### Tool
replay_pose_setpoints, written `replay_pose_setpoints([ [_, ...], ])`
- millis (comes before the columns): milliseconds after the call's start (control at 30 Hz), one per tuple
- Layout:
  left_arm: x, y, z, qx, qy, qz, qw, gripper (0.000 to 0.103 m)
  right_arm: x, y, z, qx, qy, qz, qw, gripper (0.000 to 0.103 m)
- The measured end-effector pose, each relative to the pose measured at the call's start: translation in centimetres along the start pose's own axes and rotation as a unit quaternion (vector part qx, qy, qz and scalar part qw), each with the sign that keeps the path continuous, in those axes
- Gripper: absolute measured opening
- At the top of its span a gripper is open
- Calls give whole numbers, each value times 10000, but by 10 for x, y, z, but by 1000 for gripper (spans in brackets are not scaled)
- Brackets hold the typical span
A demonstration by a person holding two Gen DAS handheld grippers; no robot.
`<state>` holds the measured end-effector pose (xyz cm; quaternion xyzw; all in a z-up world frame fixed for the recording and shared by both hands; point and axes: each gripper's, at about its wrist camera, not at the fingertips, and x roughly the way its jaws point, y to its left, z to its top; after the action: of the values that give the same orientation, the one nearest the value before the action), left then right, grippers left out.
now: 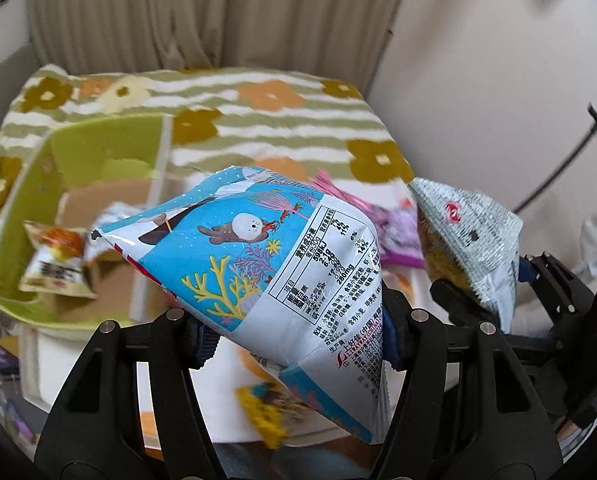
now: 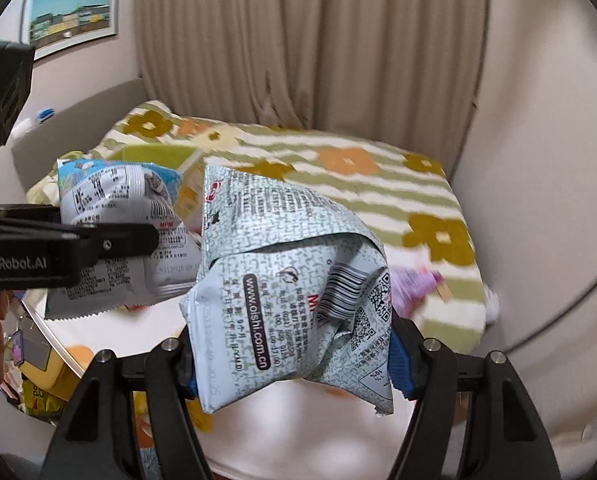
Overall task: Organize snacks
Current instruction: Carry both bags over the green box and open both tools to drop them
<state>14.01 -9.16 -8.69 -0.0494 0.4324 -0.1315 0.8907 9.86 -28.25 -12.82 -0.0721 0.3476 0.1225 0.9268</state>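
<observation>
Blue snack bag sat clamped crosswise between the left gripper fingers, pads pinching its lower half, bag lifted off the surface and puffed with air. Silver-grey snack bag was likewise pinched in the right gripper, crumpled, folded over at the middle, also held up in the air. Both packs hung side by side, near each other, apparently not touching; left view showed the grey one just to the right of the blue one. Green box stood open to the left on the floral blanket, with cardboard showing inside and a small orange-tan packet at its front wall, whether inside or leaning on the rim I could not tell because of blur. Purple wrappers lay loose on the white tabletop behind the held bags, plus a yellow packet below the blue bag. Judged step: carrying both bags to the green box. To do it well, left hand probably should go first since the box was on its side, keeping the bags apart so they don't snag, lowering the blue bag past the rim before opening the fingers. Air-filled packs slip and spring, so grip should stay light but firm; squeezing harder risks popping or crushing chips. Grey bag should follow after, dropped beside the other and not on the small packet.
</observation>
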Motion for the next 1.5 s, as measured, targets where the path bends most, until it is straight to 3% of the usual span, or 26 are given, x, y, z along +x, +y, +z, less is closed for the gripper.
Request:
replay_pose_setpoints([
  [167,-12,63,25,-256,-125,217,9994,59,17,43,45,-257,-233,263,9990,65],
  [433,-10,171,64,-442,-97,564,9974,59,72,120,107,-393,-210,635,9970,65],
  [767,49,274,98,-368,405,604,9967,59,141,186,155,-219,74,784,9967,65],
  [1000,99,307,105,-308,824,574,9945,63,180,203,168,3,398,739,9965,65],
  [1067,108,310,104,-348,944,641,9929,78,190,206,171,36,493,764,9959,65],
  [1100,112,313,104,-334,990,760,9916,95,194,207,172,41,527,768,9956,65],
  [1133,112,314,103,-322,930,816,9918,99,197,209,173,46,552,768,9955,65],
  [1500,91,322,80,-484,961,1139,9876,99,225,205,178,127,787,1042,9914,65],
])
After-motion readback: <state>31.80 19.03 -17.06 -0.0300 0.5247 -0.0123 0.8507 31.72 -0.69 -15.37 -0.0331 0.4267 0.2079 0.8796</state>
